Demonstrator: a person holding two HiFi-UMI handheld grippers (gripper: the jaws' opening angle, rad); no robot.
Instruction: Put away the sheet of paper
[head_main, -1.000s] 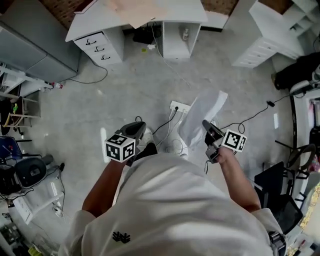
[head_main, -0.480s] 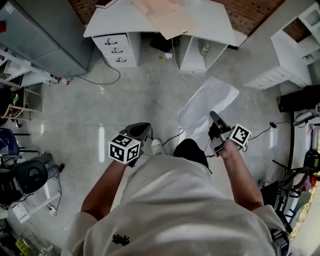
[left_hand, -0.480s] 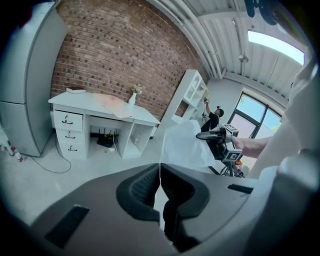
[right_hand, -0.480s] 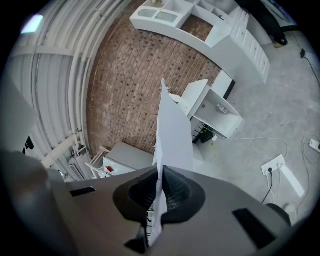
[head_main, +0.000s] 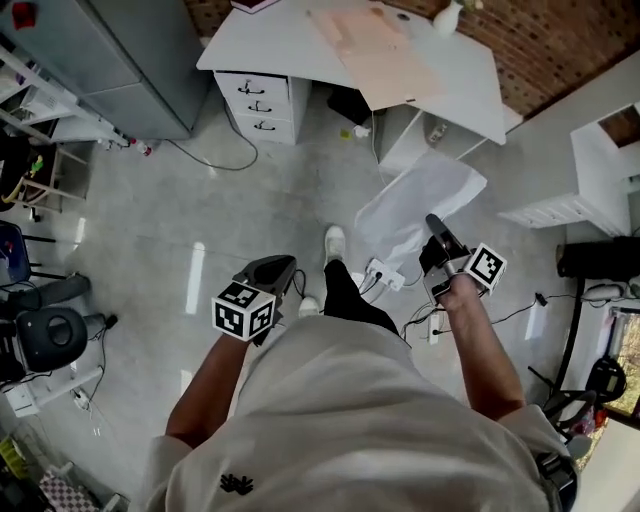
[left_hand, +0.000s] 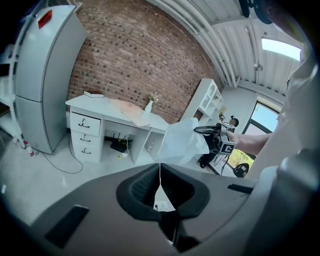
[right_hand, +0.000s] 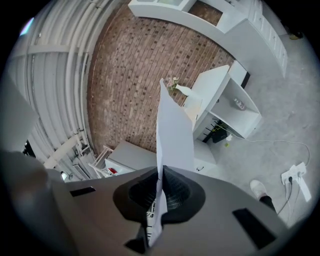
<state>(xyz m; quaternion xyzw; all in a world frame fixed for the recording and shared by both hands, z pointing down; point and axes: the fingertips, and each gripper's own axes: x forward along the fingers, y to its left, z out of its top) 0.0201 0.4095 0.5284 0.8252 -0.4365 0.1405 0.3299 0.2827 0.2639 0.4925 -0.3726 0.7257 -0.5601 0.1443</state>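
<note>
Right gripper (head_main: 434, 222): right of centre in the head view; its jaws are pressed together on the bottom edge of the sheet of paper (head_main: 415, 200).
Sheet of paper: white and held in the air. In the right gripper view it rises edge-on from the jaws; in the head view it spreads up and left of them, just below the desk's (head_main: 290, 45) near corner.
Left gripper (head_main: 276, 268): left of centre, jaws pressed together with nothing between them.
Person: white shirt fills the bottom of the head view, and one white shoe (head_main: 335, 241) is at centre.
Floor (head_main: 200, 200): grey, with a white power strip (head_main: 385, 274) and cables just below the paper.
Desk: white, across the top, with a drawer unit (head_main: 258, 100) under its left end, a peach board (head_main: 380, 55) on top and a small vase (head_main: 447, 15) at the upper edge.
Cabinet (head_main: 130, 60): grey, upper left.
Brick wall (left_hand: 135, 55): behind the desk.
</note>
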